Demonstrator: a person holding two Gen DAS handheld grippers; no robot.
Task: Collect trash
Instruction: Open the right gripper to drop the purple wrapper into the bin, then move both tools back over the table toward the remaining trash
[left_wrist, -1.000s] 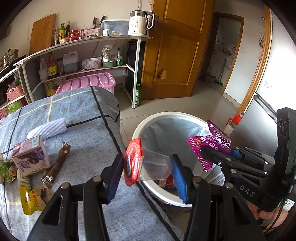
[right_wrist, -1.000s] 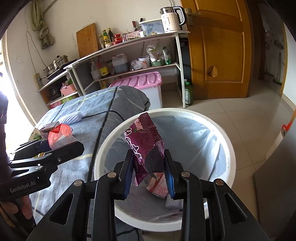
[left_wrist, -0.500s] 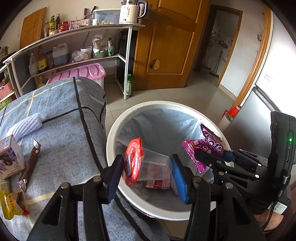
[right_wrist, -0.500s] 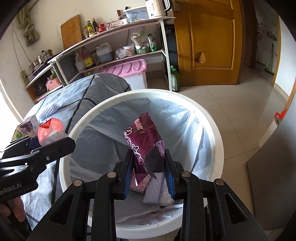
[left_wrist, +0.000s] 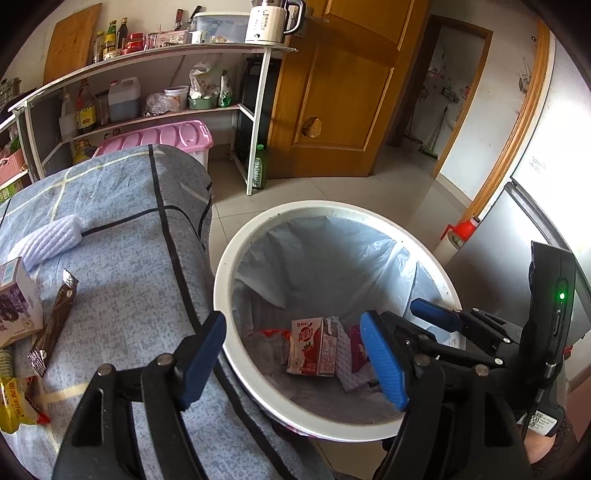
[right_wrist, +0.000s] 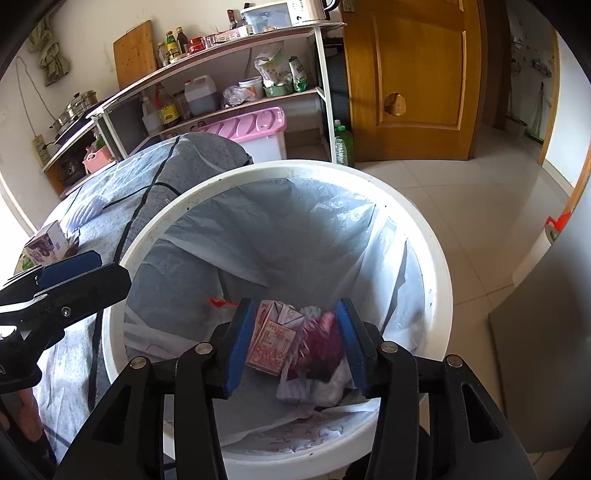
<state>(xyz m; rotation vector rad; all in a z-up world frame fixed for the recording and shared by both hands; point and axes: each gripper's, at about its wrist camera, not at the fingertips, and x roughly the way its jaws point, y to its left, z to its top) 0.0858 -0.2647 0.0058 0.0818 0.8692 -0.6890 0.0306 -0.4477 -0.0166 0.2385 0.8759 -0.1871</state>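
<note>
Over the white bin (left_wrist: 221, 280) I hold both claws, pointed steeply down into its mouth. My left claw (left_wrist: 295, 354) has just been opening and its blue pads stand wide apart with nothing between them; through the gap I see only the bottom of the bin. My right claw (right_wrist: 295, 343) has likewise just been opening, released and gripping nothing, though its pads frame the rubbish lying far below.

Inside, a pale plastic liner (right_wrist: 295, 236) drapes the wall. On the bottom lies a small red-and-white drink carton (left_wrist: 314, 347), tilted on its side, with a purple snack wrapper (right_wrist: 325, 343) just beside it and some white crumpled stuff under and around both. A scrap of orange-red shows at the left of the heap; I cannot tell what it is.

To the left of the bin stands the counter (left_wrist: 122, 266), covered in a blue patterned cloth. More trash still lies there: a purple drink box (left_wrist: 16, 299), a brown wrapper (left_wrist: 55, 321) beside it, a yellow packet (left_wrist: 14, 402) near the edge, and a white ribbed roll (left_wrist: 51, 240) farther back. Behind are shelves of bottles, a pink-lidded tub, and a wooden door.
</note>
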